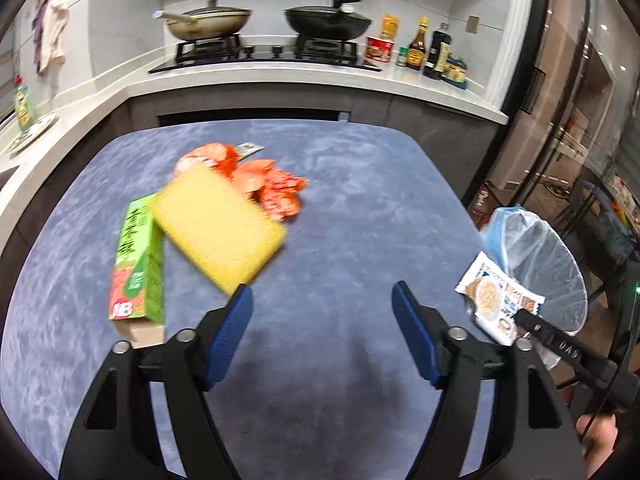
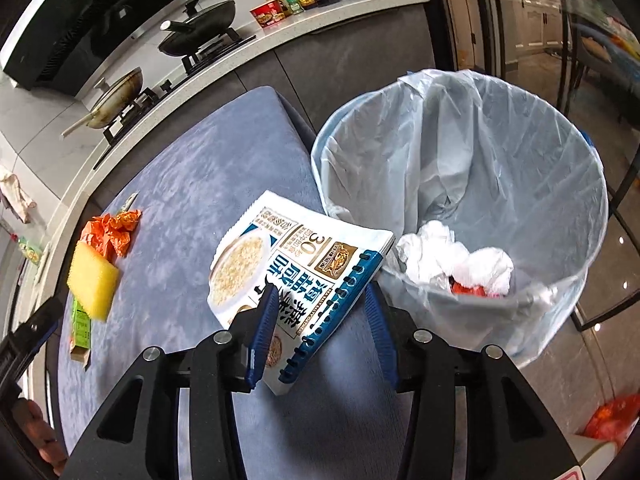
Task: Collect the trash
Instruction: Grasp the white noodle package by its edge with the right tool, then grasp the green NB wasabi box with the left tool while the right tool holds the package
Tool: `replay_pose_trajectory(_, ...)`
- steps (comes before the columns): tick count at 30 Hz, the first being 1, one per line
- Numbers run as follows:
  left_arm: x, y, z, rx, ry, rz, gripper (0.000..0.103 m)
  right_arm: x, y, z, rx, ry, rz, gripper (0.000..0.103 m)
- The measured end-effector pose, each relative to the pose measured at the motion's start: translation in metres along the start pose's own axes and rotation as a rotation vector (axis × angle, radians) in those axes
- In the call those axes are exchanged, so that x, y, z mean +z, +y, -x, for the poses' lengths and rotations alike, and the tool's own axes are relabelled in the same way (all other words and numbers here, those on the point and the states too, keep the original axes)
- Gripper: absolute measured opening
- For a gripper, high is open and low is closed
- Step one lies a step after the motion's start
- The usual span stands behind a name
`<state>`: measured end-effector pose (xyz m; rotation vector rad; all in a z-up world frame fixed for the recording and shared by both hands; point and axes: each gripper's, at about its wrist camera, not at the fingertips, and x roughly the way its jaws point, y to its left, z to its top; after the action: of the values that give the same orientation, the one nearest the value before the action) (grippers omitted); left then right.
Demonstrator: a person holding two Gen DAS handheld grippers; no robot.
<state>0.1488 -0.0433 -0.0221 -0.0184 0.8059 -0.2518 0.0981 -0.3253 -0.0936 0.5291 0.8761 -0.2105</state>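
**Oatmeal Packet Held at the Bin Rim**

We see the oatmeal packet between the fingers of the right tongs. The left pad presses its printed face; whether the right pad touches it we cannot tell. The packet's far corner reaches the rim of the trash bin, which stands just ahead and to the right of these tongs. The bin carries a clear liner and contains crumpled white paper.

The left tongs stand wide with nothing between the pads. Just ahead of their left finger lies the yellow sponge, resting partly on the green carton. Beyond the sponge sits the crumpled orange wrapper. All three lie on the blue surface. The right tongs and packet appear to the right of the left tongs.
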Motion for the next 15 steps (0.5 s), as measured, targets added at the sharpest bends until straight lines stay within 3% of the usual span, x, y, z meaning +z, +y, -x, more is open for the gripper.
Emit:
replay_pose_trajectory(1, -0.001, 0.004, 0.000, 0.007, -0.002, 0.006, 0.074, 0.001, 0.002, -0.001, -0.001, 0.001, 0.005, 0.038)
replay_pose_trajectory(3, -0.003, 0.016, 0.000, 0.031, 0.001, 0.022, 0.077, 0.004, 0.006, -0.005, 0.000, 0.007, 0.019, 0.021)
replay_pose_trajectory(6, -0.005, 0.039, 0.000, 0.067, 0.007, 0.060, 0.081, 0.005, 0.016, -0.006, 0.021, 0.012, 0.047, 0.008)
replay_pose_trajectory(15, -0.002, 0.117, -0.010, 0.207, 0.026, 0.198, 0.091, -0.001, 0.069, 0.015, 0.140, -0.017, 0.147, 0.003)
